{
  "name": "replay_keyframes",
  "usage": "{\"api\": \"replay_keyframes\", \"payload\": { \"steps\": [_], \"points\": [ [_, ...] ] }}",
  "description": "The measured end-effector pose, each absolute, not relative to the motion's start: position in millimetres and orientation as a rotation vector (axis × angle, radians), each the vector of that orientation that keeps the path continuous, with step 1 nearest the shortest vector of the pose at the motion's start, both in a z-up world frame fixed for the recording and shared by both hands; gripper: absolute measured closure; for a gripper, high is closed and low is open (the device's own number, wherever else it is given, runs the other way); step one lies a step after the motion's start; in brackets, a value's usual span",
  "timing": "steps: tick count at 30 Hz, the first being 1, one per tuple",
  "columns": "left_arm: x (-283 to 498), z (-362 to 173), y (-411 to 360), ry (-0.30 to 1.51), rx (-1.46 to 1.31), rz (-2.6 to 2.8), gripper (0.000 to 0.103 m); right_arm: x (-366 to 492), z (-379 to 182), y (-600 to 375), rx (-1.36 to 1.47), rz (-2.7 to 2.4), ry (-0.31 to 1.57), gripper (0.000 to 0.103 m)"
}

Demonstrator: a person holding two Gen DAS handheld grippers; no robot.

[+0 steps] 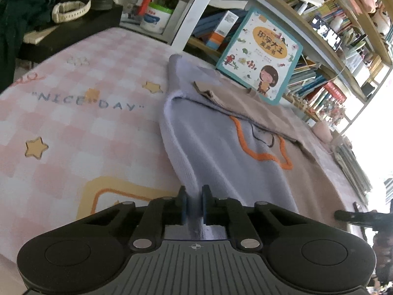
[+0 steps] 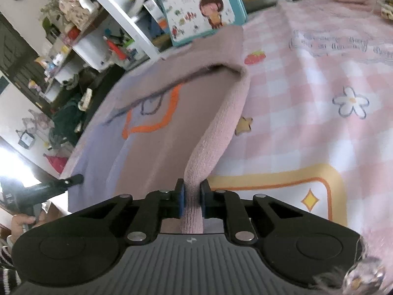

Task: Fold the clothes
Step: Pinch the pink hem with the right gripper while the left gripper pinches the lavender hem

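A knit sweater, lavender on one half and dusty pink on the other, with an orange star outline, lies on a pink checked bedspread (image 1: 73, 127). My left gripper (image 1: 195, 202) is shut on the sweater's lavender ribbed edge (image 1: 176, 152), lifting it off the bed. My right gripper (image 2: 192, 200) is shut on the sweater's pink ribbed edge (image 2: 216, 137), also raised. The sweater's body (image 2: 152, 152) sags between the two grips. The other gripper shows as a dark tip in the left wrist view (image 1: 353, 215) and in the right wrist view (image 2: 71, 180).
A children's book (image 1: 262, 54) leans on a bookshelf (image 1: 331, 49) just beyond the sweater; it also shows in the right wrist view (image 2: 199, 7). A dark desk (image 1: 73, 19) with a pen tub (image 1: 154, 17) stands past the bed's far edge.
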State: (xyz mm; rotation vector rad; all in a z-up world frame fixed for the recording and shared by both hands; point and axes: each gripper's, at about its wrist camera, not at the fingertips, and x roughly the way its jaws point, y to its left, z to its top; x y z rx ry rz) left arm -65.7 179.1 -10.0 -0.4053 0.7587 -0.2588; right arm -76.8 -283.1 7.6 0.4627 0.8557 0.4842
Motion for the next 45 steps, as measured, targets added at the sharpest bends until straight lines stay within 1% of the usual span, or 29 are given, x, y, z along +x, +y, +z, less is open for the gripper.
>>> {"api": "replay_keyframes", "payload": {
  "steps": [3,7,10,15,17,19,29,34,37,45],
  "points": [
    [-68.8,-5.9,179.7,0.752,-0.395,-0.269,0.093,-80.6,15.4,-288.9,0.500,0.522,0.824,0.091],
    [-70.7,-7.4,179.7,0.779,-0.389,-0.298,0.092,-78.4,3.0,-286.5,0.490,0.519,0.889,0.091],
    [-72.0,-8.6,179.8,0.799,-0.383,-0.320,0.091,-75.2,-6.2,-284.1,0.504,0.522,0.923,0.086],
    [-70.1,-14.5,185.9,0.807,-0.445,-0.347,0.091,-74.0,-6.7,-281.4,0.503,0.542,0.919,0.085],
    [-68.3,-17.3,189.6,0.810,-0.474,-0.349,0.095,-75.7,-6.3,-281.5,0.489,0.537,0.919,0.089],
    [-68.7,-18.7,192.2,0.817,-0.485,-0.346,0.098,-78.3,-5.5,-283.0,0.481,0.534,0.916,0.092],
    [-106.0,-13.2,202.4,0.777,-0.611,-0.426,0.098,-116.7,5.6,-310.9,0.555,0.562,0.895,0.092],
    [-115.3,-8.8,201.5,0.721,-0.681,-0.467,0.098,-132.5,10.8,-313.5,0.521,0.554,0.901,0.092],
    [-104.8,4.0,202.8,0.644,-0.713,-0.477,0.099,-130.8,18.7,-319.2,0.594,0.589,0.846,0.092],
    [-76.7,38.2,206.2,0.437,-0.795,-0.502,0.098,-99.2,56.6,-334.6,0.775,0.677,0.582,0.092]
  ]
}}
